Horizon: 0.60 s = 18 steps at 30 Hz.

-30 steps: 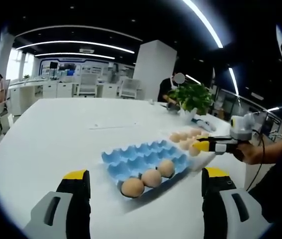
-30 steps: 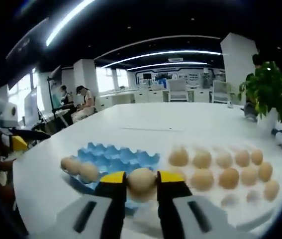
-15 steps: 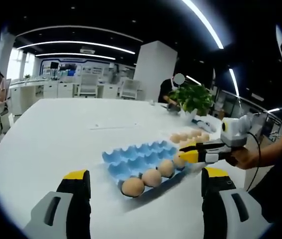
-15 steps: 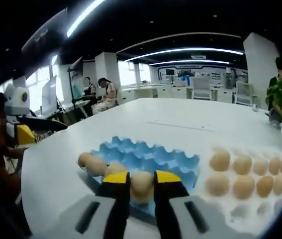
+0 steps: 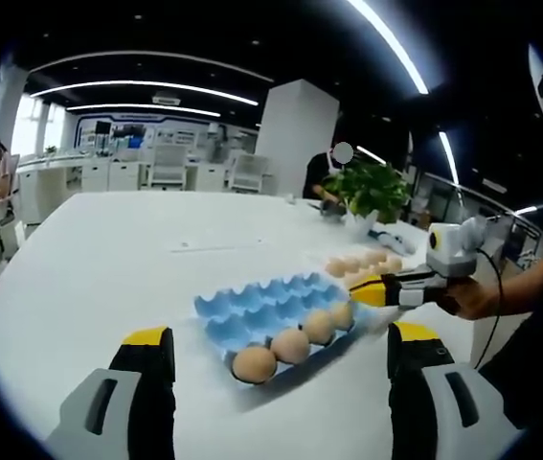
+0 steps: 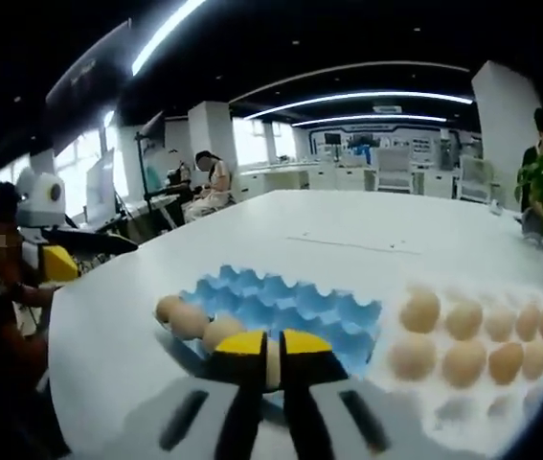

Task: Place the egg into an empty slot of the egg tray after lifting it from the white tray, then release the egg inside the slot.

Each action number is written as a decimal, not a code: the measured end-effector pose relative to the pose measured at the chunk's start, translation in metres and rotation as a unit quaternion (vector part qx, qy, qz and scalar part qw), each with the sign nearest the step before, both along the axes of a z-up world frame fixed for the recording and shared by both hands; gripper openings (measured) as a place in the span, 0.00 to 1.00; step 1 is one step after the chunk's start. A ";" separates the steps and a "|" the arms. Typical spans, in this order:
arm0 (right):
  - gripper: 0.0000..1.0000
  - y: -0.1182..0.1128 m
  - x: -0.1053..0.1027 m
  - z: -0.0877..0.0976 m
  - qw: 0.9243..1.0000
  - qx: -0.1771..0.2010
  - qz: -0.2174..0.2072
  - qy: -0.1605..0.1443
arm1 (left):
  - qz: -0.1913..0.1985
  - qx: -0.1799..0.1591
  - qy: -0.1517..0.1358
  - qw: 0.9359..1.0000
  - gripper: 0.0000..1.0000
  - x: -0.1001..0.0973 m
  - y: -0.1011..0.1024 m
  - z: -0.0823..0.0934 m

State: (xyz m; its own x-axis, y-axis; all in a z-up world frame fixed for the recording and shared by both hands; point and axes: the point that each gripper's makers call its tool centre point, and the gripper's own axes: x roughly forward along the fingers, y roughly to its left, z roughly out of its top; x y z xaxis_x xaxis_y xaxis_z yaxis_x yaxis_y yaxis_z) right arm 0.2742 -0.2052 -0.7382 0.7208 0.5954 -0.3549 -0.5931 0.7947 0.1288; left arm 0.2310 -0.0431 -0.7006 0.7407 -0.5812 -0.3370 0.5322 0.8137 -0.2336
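Four eggs sit in the blue egg tray (image 5: 276, 311); right gripper (image 6: 272, 347), jaws almost together and empty, likely next returns to the white tray (image 6: 501, 402); left gripper (image 5: 276, 359) waits agape

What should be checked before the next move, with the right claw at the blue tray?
1. Egg seated: four eggs sit in the near row of the tray in the left gripper view. Ok.
2. Right claw free of the egg: its jaws are nearly together with a pale sliver between them. Cannot tell.
3. Empty slots left: the tray's rows behind the eggs are bare. Ok.
4. Left claw out of the way: it is wide open, holds nothing and is short of the tray. Ok.
5. Spare eggs to pick: several lie beside the tray. Ok.
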 end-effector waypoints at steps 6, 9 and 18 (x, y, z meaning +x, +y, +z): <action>0.09 -0.003 -0.001 -0.003 1.000 0.008 -0.004 0.006 | -0.001 0.000 0.001 1.000 0.92 0.000 -0.001 0.001; 0.11 -0.002 0.000 -0.006 1.000 0.013 -0.007 0.012 | -0.003 0.004 0.002 1.000 0.92 0.000 -0.001 0.000; 0.17 -0.019 -0.002 -0.015 0.999 0.010 -0.029 0.023 | -0.004 0.005 0.000 1.000 0.92 0.001 -0.003 0.001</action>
